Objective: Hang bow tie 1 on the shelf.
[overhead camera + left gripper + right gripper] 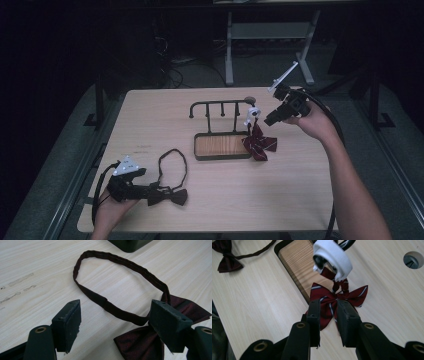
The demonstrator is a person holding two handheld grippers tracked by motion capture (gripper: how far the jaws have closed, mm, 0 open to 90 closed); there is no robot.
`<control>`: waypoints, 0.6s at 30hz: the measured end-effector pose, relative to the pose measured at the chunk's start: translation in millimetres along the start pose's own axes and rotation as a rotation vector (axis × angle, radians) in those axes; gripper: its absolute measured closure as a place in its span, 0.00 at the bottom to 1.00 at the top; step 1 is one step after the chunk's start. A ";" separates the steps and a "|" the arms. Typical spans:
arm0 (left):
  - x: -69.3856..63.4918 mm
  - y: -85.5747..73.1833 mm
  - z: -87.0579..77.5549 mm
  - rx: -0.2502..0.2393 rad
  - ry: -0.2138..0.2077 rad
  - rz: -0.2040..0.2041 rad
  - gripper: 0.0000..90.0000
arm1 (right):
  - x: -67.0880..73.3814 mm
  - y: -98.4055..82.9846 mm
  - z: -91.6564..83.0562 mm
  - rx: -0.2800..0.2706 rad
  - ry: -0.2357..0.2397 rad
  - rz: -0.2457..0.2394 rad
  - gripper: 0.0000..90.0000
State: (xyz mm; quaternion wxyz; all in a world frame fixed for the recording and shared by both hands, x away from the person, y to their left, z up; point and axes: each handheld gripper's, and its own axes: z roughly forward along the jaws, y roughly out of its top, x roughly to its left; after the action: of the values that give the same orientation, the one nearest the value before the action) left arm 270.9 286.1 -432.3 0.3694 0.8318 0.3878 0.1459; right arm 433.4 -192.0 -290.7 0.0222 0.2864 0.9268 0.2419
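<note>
**Now two bow ties, one hung and one flat**

Evidently we are hanging bow ties on the rack (220, 107); the striped red bow tie (259, 143) already dangles from the rack's right end by its white strap (333, 257), beside the wooden tray (222, 146). Our right gripper (270, 120) hovers raised, angled down toward it; its jaws stand slightly apart with nothing pressed between them, the tie lying beyond. Our left gripper (150, 190) rests low on the table (150, 115), forearm flat, jaws spread wide beside the dark bow tie (147, 340); its band (120, 285) loops open on the wood, ungripped.
</note>
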 end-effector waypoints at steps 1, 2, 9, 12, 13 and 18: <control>-0.1 -0.1 0.2 0.001 0.000 0.000 0.29 | 0.7 -1.5 0.6 -0.002 0.001 -0.003 0.80; -0.2 -0.1 0.4 0.004 0.000 0.000 0.29 | 1.2 -2.9 0.7 -0.003 0.002 -0.002 0.80; -1.4 0.2 1.9 0.007 -0.004 0.004 0.29 | 5.6 -11.3 2.5 -0.020 0.011 -0.011 0.75; -1.8 0.4 1.5 0.008 -0.003 0.004 0.29 | 7.4 -15.5 4.9 -0.020 0.019 -0.006 0.72; -1.7 0.4 1.3 0.005 -0.002 0.004 0.29 | 7.9 -17.1 6.1 -0.024 0.021 -0.007 0.71; -1.6 0.2 1.3 0.008 -0.002 0.004 0.29 | 9.4 -25.7 11.7 -0.034 0.029 0.006 0.65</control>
State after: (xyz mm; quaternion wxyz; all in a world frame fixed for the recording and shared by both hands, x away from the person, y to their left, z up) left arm 270.7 284.1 -433.0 0.3664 0.8340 0.3864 0.1442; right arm 414.3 -200.3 -312.0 0.0128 0.2854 0.9218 0.2619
